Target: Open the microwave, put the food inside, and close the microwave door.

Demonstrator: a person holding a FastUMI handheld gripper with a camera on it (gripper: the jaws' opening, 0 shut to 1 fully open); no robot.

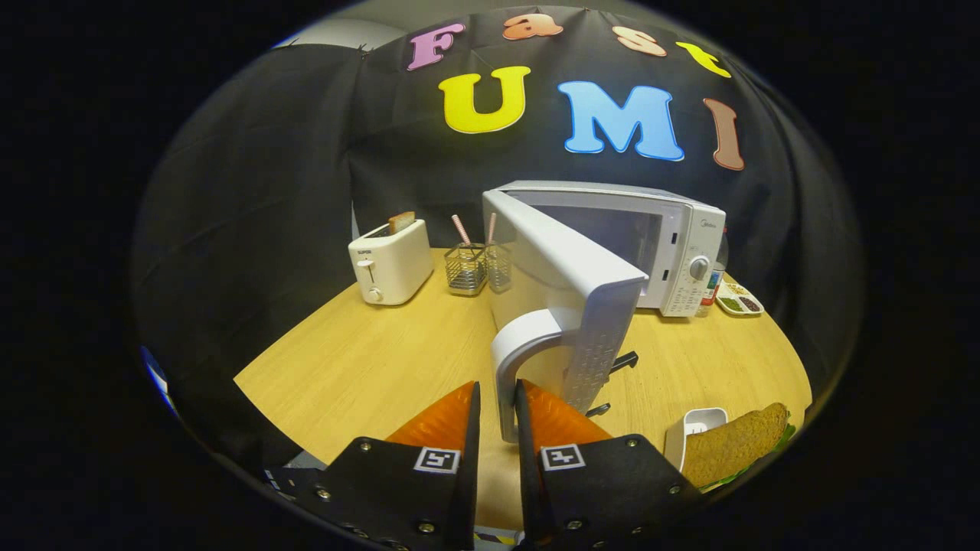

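The hand-held gripper (498, 409) was closed on the lower end of the door handle (521, 360), a finger pressed to each side. The microwave door (570, 283) stood swung wide just ahead, so the opening step looked nearly complete. The sandwich (735, 448) in its white tray (693, 428) lay on the worktop (367, 360) right of the fingers. Beyond, the microwave (674, 252) cavity gaped. Next: release, then take the food.

Microwave (674, 252) beyond fingers: smooth glossy plastic. Door handle (514, 360) between fingers of gripper (498, 417): same plastic. Table (367, 360): matt wood grain. Utensil basket (465, 269): metal wire. Sandwich bread (735, 444): rough, grainy.
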